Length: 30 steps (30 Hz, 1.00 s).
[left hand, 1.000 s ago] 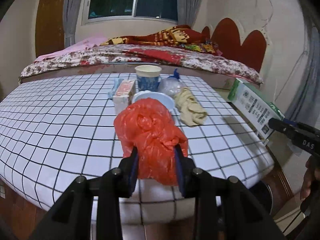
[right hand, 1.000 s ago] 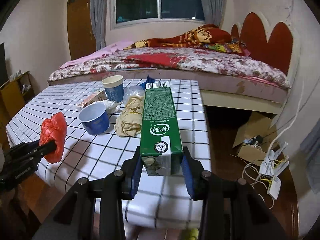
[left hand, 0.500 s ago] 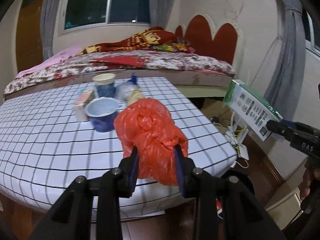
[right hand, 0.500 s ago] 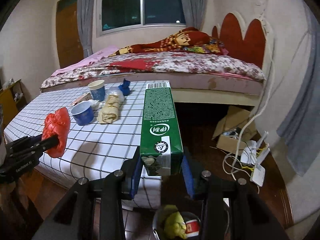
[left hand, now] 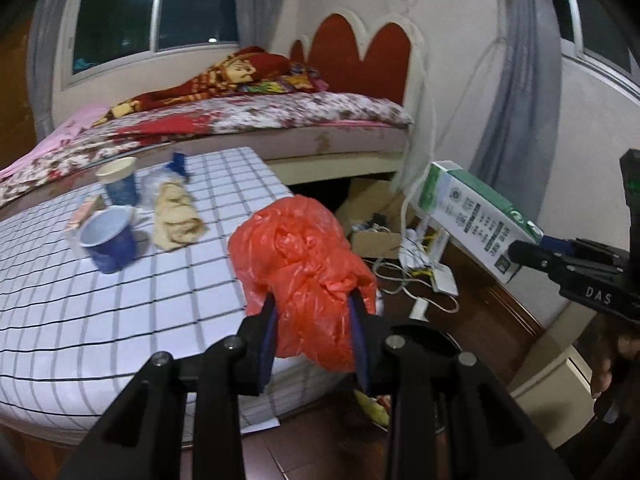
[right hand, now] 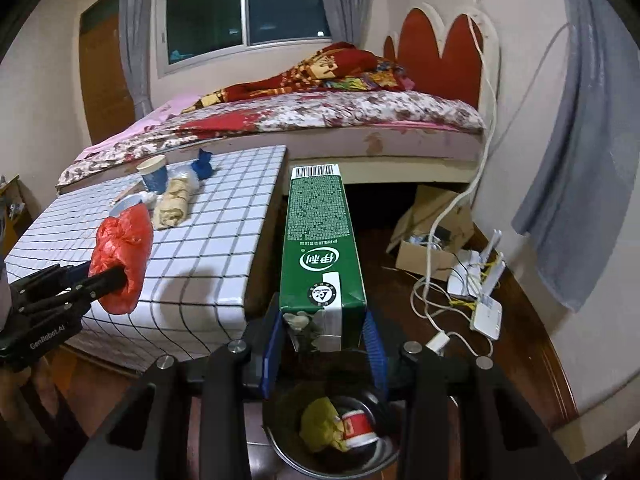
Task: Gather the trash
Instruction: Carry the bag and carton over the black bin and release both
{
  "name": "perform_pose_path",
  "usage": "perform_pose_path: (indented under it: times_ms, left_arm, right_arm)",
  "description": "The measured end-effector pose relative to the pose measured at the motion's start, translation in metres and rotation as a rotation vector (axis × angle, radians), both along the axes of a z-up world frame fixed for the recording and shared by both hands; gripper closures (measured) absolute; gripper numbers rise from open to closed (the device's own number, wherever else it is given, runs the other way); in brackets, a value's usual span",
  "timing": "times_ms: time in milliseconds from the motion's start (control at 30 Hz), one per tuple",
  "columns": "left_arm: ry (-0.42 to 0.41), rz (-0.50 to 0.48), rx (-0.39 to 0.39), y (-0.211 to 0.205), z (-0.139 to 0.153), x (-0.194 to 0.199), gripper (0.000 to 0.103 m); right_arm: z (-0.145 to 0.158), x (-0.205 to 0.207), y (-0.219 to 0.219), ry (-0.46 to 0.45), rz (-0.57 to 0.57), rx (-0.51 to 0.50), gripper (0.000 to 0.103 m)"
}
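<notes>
Red plastic bag [left hand: 304,264] sits clamped in the left tongs [left hand: 314,334], green carton [right hand: 322,248] in the right tongs [right hand: 324,338], bin [right hand: 332,432] at six o'clock.

bed [right hand: 320,120] | red headboard [right hand: 440,36] | dark window [right hand: 240,8] | grey curtains [right hand: 592,160] | wood floor [right hand: 520,340]

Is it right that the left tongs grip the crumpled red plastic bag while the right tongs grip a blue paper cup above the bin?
Not quite. The right tongs grip a green carton, not a cup, above the bin, as the right wrist view shows. The left tongs do grip the red plastic bag.
</notes>
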<state>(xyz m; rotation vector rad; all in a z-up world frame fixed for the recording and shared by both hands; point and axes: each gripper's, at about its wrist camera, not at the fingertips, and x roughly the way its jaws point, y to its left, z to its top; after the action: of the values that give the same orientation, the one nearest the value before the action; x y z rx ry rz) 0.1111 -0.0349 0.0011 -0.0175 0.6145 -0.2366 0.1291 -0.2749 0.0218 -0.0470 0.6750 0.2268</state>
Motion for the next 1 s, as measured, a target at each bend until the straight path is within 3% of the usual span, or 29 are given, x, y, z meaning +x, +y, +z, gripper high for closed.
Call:
perform_pose_path:
  times_ms: [533, 1000]
  left_arm:
    - [0.150, -0.190, 0.004, -0.082, -0.048, 0.001, 0.069]
    - [0.314, -0.258, 0.006, -0.117, -0.103, 0.017, 0.069]
  right_arm:
    - [-0.054, -0.006, -0.046, 0.171, -0.045, -0.063, 0.064]
    - [-0.117, 0.008, -0.051, 0.349, 0.004, -0.063, 0.063]
